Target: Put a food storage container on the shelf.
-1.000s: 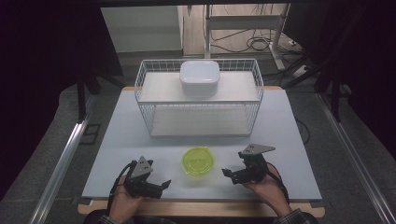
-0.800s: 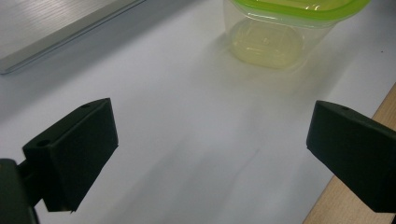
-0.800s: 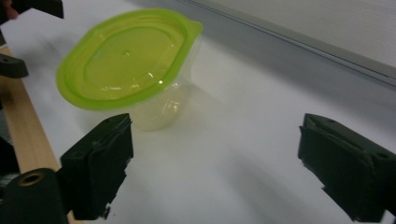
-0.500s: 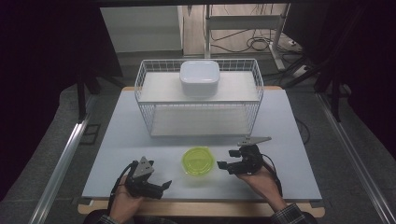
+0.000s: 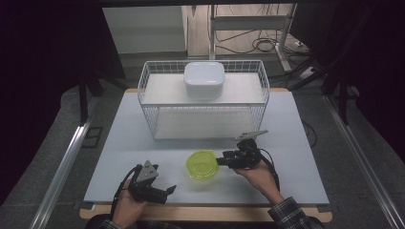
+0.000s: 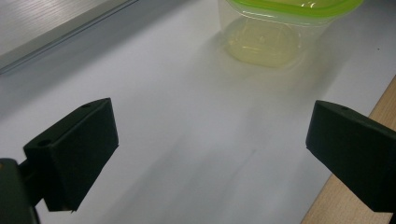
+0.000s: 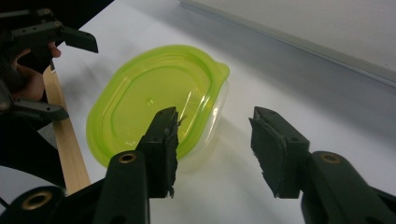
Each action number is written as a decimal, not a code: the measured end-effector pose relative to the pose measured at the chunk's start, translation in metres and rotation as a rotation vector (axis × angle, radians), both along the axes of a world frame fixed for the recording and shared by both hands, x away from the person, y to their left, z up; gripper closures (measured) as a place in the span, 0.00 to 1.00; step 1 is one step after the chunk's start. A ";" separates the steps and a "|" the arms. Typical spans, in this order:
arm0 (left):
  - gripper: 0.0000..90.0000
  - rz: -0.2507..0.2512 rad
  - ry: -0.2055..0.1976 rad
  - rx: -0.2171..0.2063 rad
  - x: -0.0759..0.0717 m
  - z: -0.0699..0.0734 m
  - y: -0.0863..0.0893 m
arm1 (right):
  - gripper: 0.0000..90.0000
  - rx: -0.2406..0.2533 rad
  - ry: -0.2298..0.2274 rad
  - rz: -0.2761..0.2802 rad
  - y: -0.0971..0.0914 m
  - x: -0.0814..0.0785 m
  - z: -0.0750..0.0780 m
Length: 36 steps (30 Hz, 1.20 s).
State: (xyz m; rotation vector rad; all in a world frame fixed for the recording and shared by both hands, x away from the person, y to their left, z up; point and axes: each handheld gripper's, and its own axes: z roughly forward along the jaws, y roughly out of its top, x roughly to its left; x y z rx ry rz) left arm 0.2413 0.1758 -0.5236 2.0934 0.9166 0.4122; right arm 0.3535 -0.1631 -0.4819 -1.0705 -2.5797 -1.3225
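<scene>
A clear tub with a lime-green lid [image 5: 203, 163] stands near the front middle of the white table [image 5: 296, 143]. My right gripper [image 5: 222, 161] lies at its right side, pointing left. In the right gripper view its jaws [image 7: 212, 140] have just been closing: one fingertip [image 7: 163, 135] reaches over the lid [image 7: 144, 102], the other stands off the tub's side, and the rim lies between them without a visible press. My left gripper [image 5: 171, 191] rests open at the front left. In the left gripper view the tub [image 6: 266, 37] lies beyond its wide jaws [image 6: 210, 149].
A white wire basket rack [image 5: 203, 102] stands at the back of the table, with a white lidded box [image 5: 204, 80] on its top shelf. The table's wooden front edge [image 5: 205, 213] runs just under both hands. Dark floor surrounds the table.
My right gripper has slid left to the tub's side and its jaws have narrowed around the rim. The left gripper and the tub have stayed put.
</scene>
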 end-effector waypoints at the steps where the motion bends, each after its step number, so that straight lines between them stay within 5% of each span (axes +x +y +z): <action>1: 0.02 -0.003 0.001 0.003 0.000 0.000 0.000 | 0.59 0.005 0.012 -0.002 0.001 0.002 0.000; 8: 0.02 -0.009 0.003 0.008 0.000 0.000 0.000 | 0.66 0.067 0.127 -0.022 0.005 0.013 -0.002; 18: 0.03 -0.015 0.004 0.013 0.000 -0.001 -0.001 | 0.72 0.057 0.181 -0.020 0.015 0.020 -0.008; 26: 0.03 -0.020 0.003 0.016 -0.001 0.000 -0.002 | 0.80 0.130 0.296 -0.034 0.011 0.030 -0.019; 36: 0.03 -0.021 0.000 0.018 -0.001 0.000 -0.001 | 0.91 0.168 0.342 -0.022 0.013 0.028 -0.018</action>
